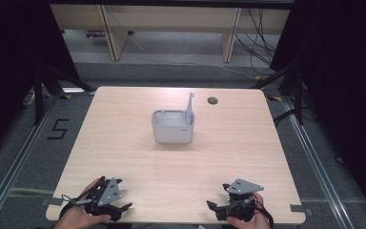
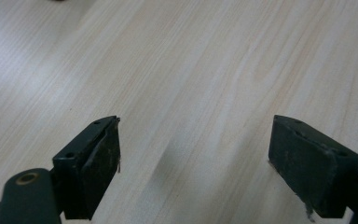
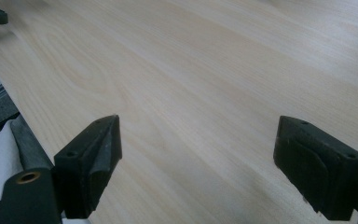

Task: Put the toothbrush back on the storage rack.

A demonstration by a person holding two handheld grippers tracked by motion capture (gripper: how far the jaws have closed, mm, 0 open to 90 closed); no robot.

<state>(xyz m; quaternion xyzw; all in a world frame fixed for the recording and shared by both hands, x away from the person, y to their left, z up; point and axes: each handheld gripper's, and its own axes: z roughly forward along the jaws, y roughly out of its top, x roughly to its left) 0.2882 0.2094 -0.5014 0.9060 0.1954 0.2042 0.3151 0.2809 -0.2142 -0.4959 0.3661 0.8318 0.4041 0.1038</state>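
- The left hand-held gripper sat at the near left corner of the worktop, held by a hand.
- In the left gripper view its two black jaws stood wide apart, with bare wood between them and nothing held.
- The right hand-held gripper sat at the near right side of the worktop, held by the other hand.
- In the right gripper view its jaws were wide open too, and it held nothing.
- A small grey tub stood in the middle of the worktop, well apart from both hand-held grippers.
- A thin grey stick stood up at the right back corner of the tub; the high view was too small to tell if it was part of the tub or just leaning in it.
- A small dark round hole lay in the worktop behind the tub, to its right.
- Each hand-held gripper had a grey three-cornered plate on top.
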